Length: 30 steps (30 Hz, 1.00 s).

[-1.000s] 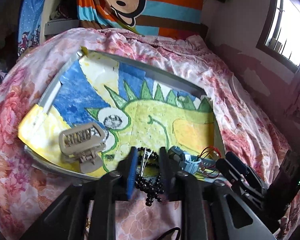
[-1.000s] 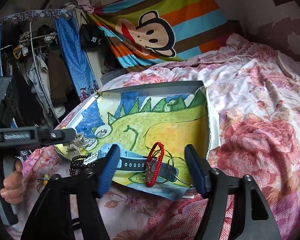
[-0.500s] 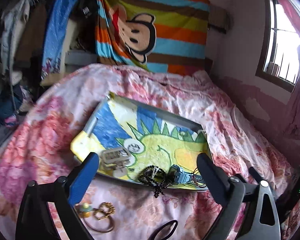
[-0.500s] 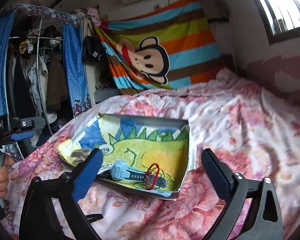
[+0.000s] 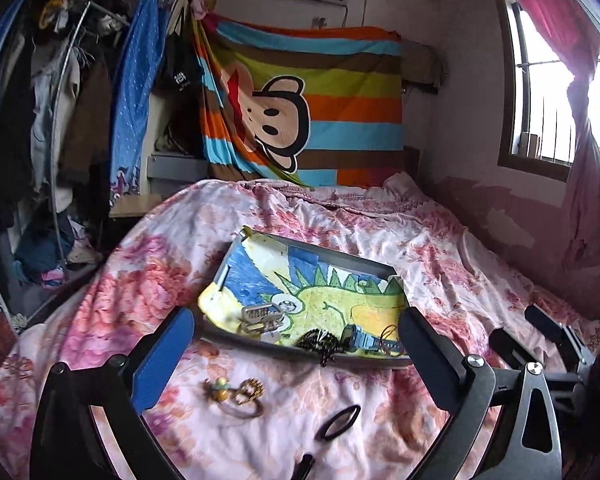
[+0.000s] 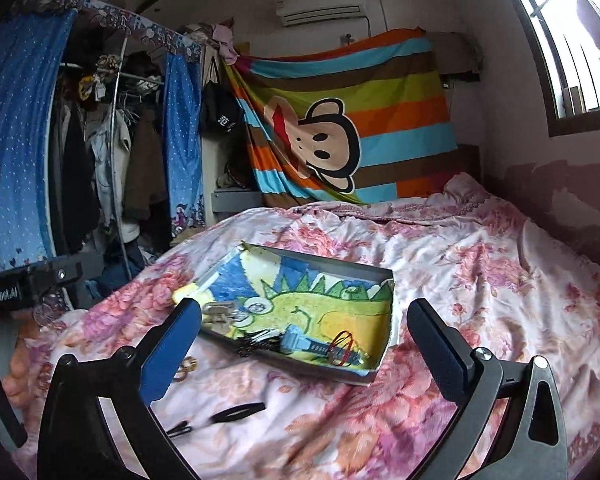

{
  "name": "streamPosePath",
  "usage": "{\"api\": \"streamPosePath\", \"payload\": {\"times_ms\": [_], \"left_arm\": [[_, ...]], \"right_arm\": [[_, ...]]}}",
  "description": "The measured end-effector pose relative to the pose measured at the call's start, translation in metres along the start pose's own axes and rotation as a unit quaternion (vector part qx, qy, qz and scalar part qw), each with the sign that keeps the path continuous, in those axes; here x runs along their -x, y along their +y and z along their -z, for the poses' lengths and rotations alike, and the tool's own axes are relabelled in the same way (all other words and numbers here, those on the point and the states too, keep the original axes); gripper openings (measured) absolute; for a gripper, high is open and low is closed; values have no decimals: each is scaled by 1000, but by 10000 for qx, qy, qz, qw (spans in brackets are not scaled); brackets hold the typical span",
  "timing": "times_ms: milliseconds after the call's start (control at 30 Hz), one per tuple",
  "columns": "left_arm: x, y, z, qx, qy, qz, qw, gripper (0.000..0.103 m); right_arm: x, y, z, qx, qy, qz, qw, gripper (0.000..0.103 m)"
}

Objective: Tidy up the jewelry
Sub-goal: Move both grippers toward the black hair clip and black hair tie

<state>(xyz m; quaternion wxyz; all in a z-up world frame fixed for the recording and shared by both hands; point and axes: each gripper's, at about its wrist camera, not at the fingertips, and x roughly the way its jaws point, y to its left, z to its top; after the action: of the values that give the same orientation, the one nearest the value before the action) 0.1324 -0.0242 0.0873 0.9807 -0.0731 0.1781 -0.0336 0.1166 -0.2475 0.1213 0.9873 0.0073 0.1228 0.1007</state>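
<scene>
A shallow grey tray (image 5: 332,254) (image 6: 340,266) lined with a dinosaur drawing lies on the floral bedspread. In it are a beige hair claw (image 5: 260,318) (image 6: 216,312), a black bead bracelet (image 5: 320,344) (image 6: 256,340) spilling over the near rim, a blue watch (image 5: 360,338) (image 6: 300,342) and a red cord bracelet (image 6: 342,348). On the bedspread before the tray lie a gold hair tie with a charm (image 5: 236,390) and a black hair tie (image 5: 340,426) (image 6: 236,412). My left gripper (image 5: 292,352) and right gripper (image 6: 304,344) are both open, empty, held back from the tray.
The other gripper's frame shows at right (image 5: 552,340) in the left wrist view and at left (image 6: 28,284) in the right wrist view. A clothes rack (image 6: 100,152) stands left of the bed, a striped monkey blanket (image 5: 300,112) hangs behind, a window (image 5: 548,80) at right.
Both grippers opened wide and drew back and up from the tray. The left let go of the black bead bracelet; the right pulled away from the red cord bracelet and watch.
</scene>
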Motion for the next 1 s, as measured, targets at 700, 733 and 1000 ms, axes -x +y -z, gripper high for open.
{"api": "streamPosePath", "payload": {"times_ms": [700, 733, 1000], "left_arm": [[103, 18, 85, -159, 159, -227, 9995, 103], [105, 18, 89, -169, 176, -246, 9994, 103], [99, 21, 107, -296, 560, -257, 9977, 103]], "right_arm": [[87, 13, 47, 67, 179, 87, 9998, 101], [89, 14, 50, 81, 208, 75, 9997, 101], [72, 19, 69, 197, 719, 8, 9972, 101]]}}
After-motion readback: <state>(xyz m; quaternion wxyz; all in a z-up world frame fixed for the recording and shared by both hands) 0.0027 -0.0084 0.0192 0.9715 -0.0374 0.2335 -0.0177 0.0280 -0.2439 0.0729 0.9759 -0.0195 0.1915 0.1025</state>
